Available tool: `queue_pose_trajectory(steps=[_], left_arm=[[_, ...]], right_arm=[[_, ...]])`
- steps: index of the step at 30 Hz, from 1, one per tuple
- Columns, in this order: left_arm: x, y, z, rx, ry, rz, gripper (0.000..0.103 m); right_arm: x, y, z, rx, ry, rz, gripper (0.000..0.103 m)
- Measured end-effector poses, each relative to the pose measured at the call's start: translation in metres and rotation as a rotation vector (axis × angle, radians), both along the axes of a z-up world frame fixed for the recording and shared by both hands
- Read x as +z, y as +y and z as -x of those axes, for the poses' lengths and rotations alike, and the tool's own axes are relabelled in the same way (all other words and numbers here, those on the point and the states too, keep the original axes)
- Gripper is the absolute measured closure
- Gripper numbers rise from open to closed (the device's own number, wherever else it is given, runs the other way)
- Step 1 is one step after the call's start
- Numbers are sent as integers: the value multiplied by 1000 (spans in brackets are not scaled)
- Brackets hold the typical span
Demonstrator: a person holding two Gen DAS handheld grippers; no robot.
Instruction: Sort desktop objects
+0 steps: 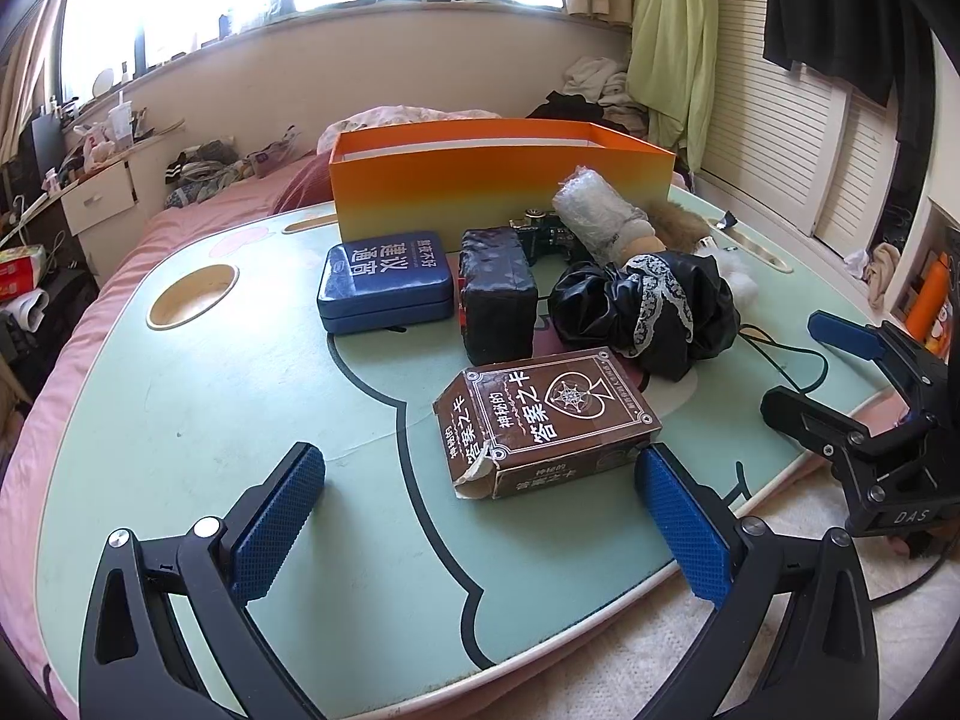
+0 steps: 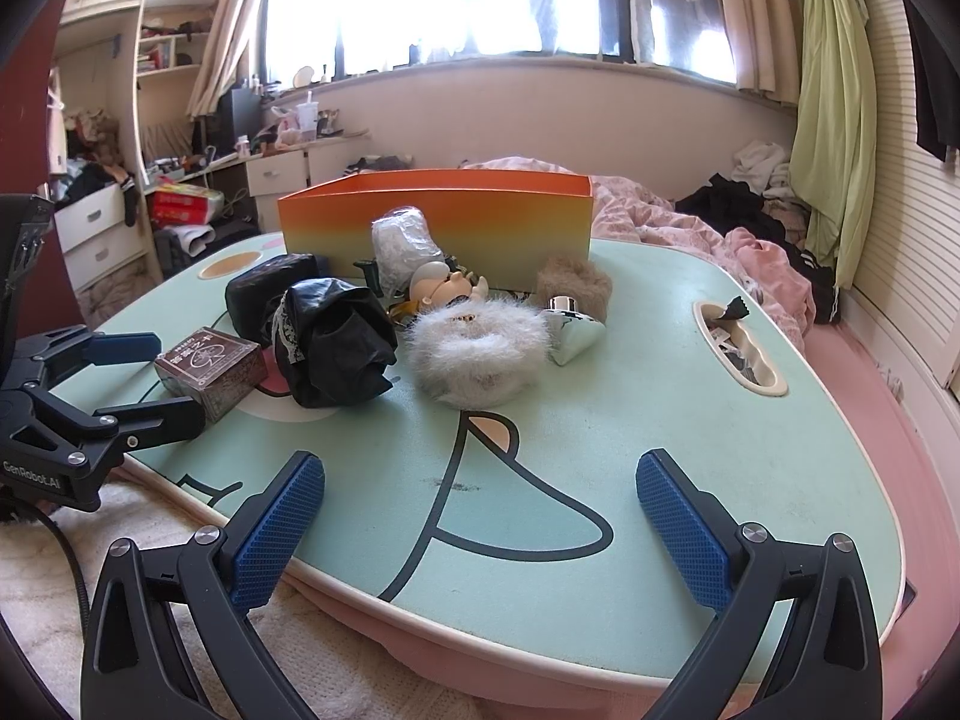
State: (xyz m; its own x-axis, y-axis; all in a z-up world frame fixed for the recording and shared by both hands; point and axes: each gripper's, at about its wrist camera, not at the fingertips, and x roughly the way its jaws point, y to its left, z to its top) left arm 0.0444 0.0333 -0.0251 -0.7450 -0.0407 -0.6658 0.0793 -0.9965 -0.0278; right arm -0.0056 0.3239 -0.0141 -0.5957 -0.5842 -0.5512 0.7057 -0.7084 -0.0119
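Observation:
A brown card box [image 1: 540,420] lies on the mint lap table [image 1: 180,420], just ahead of my left gripper [image 1: 480,510]. That gripper is open, and its right pad [image 1: 678,516] is close to the box's near corner. In the right wrist view the left gripper [image 2: 174,378] straddles the near end of the brown card box [image 2: 210,369]. My right gripper [image 2: 480,516] is open over the table's near edge, with nothing between its fingers. Behind stand a blue tin [image 1: 387,282], a dark wrapped block [image 1: 498,300], a black lace cloth [image 1: 648,312] and an orange box [image 1: 498,180].
A white fluffy item [image 2: 480,354], a doll head [image 2: 450,285], a silver object [image 2: 570,330], a brown fur piece [image 2: 573,285] and a bubble-wrapped bundle [image 2: 402,246] crowd the front of the orange box [image 2: 438,216]. The table has cup recesses [image 1: 192,294]. Pink bedding surrounds it.

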Motion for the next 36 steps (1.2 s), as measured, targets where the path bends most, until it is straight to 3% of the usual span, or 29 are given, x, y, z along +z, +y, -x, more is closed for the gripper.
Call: queue_pose_trajectory(steps=[10, 21, 25, 27, 28, 29, 36], left_arm=[[0, 2, 1, -3, 1, 0, 0], [9, 15, 3, -113, 22, -28, 0], [16, 17, 15, -89, 40, 6, 1], [14, 20, 21, -92, 17, 17, 13], [12, 22, 23, -92, 0, 30, 30], [11, 22, 22, -99, 4, 23, 36], [9, 25, 6, -77, 51, 63, 36]], right_arm=[[0, 0, 0, 0, 1, 1, 0], [0, -1, 1, 1, 1, 2, 0], [-1, 0, 0, 1, 1, 2, 0], [-1, -1, 1, 1, 1, 2, 0], [-1, 0, 0, 0, 1, 3, 0], [-1, -1, 0, 0, 0, 1, 0], [0, 0, 0, 1, 3, 4, 0]])
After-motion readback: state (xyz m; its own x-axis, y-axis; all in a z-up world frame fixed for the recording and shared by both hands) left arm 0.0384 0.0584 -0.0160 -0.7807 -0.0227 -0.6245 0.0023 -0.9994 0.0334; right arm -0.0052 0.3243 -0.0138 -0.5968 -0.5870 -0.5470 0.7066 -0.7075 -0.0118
